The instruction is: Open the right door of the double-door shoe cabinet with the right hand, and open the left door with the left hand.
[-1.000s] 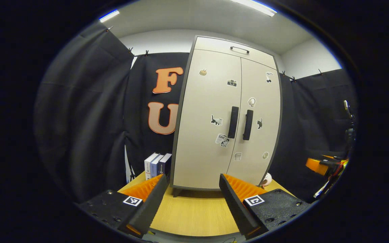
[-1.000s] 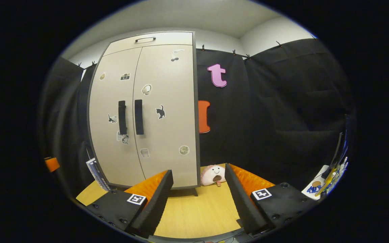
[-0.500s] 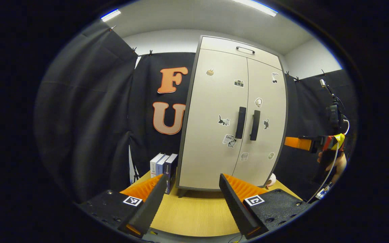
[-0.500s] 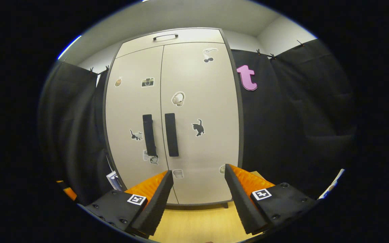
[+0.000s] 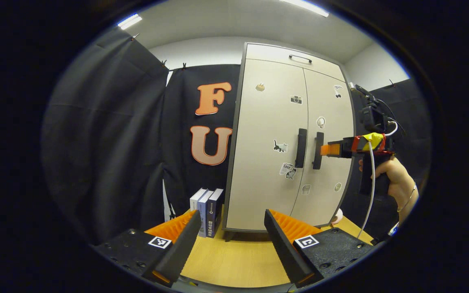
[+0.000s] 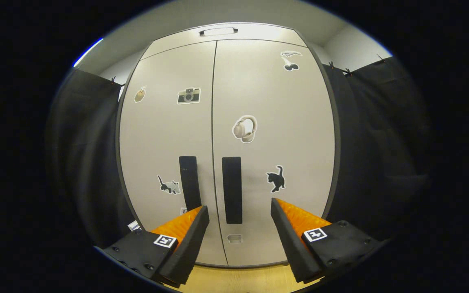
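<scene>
now my right gripper [image 6: 239, 217] has come up close to the shoe cabinet [image 6: 299, 122], tongs apart before the right door's handle [image 6: 232, 189]. my left gripper [image 5: 232, 238] sits back from the cabinet, tongs apart too.

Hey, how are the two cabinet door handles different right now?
The right handle sits in line with the open right gripper, between its fingers in the right gripper view; the left handle lies off to that gripper's side. In the left gripper view the right gripper's tip is close to the right handle, while the left gripper is far from both. Both are dark upright bars on closed doors.
</scene>
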Motion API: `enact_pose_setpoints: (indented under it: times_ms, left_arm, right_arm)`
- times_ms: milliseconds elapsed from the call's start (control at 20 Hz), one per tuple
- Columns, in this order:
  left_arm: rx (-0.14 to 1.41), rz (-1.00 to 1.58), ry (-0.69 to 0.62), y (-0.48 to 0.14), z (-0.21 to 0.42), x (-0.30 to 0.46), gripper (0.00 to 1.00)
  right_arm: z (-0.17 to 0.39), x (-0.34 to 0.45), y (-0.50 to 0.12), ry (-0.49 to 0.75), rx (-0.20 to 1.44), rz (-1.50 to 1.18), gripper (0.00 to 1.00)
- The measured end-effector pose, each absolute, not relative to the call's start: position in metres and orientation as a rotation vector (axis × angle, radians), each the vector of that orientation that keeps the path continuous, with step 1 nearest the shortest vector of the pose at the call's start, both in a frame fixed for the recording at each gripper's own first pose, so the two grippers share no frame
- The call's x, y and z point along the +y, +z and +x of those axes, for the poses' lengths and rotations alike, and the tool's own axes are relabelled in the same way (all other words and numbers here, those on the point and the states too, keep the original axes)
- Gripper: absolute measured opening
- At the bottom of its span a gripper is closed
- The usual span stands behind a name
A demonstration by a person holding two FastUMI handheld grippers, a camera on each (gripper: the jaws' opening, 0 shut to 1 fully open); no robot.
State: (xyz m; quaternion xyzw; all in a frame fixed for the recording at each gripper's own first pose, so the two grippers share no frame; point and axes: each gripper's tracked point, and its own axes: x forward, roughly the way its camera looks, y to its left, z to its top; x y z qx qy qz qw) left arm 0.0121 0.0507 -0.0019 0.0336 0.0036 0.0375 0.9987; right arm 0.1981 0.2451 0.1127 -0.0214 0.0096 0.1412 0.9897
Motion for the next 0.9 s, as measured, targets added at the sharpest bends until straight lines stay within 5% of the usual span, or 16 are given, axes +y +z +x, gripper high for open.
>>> enact_pose_setpoints:
  times_ms: [100, 150, 200, 450, 550, 650, 700, 900]
  left_arm:
    - [0.007, 0.053, 0.083, -0.002, 0.014, 0.055, 0.95]
    - [0.009, 0.049, 0.088, -0.003, 0.014, 0.057, 0.95]
    - [0.013, 0.050, 0.091, -0.004, 0.016, 0.058, 0.95]
    - [0.024, 0.061, 0.115, -0.009, 0.019, 0.068, 0.95]
    - [0.028, 0.055, 0.121, -0.010, 0.018, 0.071, 0.94]
    - [0.027, 0.047, 0.132, -0.010, 0.015, 0.076, 0.95]
    - [0.028, 0.045, 0.137, -0.010, 0.014, 0.078, 0.95]
    - [0.028, 0.042, 0.154, -0.009, 0.005, 0.083, 0.95]
  right_arm:
    - [0.215, 0.249, 0.111, 0.272, 0.031, -0.042, 0.98]
    - [0.223, 0.252, 0.110, 0.267, 0.034, -0.045, 0.89]
    - [0.230, 0.253, 0.108, 0.262, 0.041, -0.047, 0.98]
    - [0.250, 0.265, 0.102, 0.259, 0.062, -0.057, 0.73]
    - [0.255, 0.263, 0.104, 0.243, 0.059, -0.074, 0.52]
    - [0.262, 0.265, 0.102, 0.239, 0.067, -0.065, 0.55]
    - [0.257, 0.263, 0.102, 0.241, 0.071, -0.065, 0.40]
    - [0.259, 0.263, 0.100, 0.251, 0.075, -0.066, 0.33]
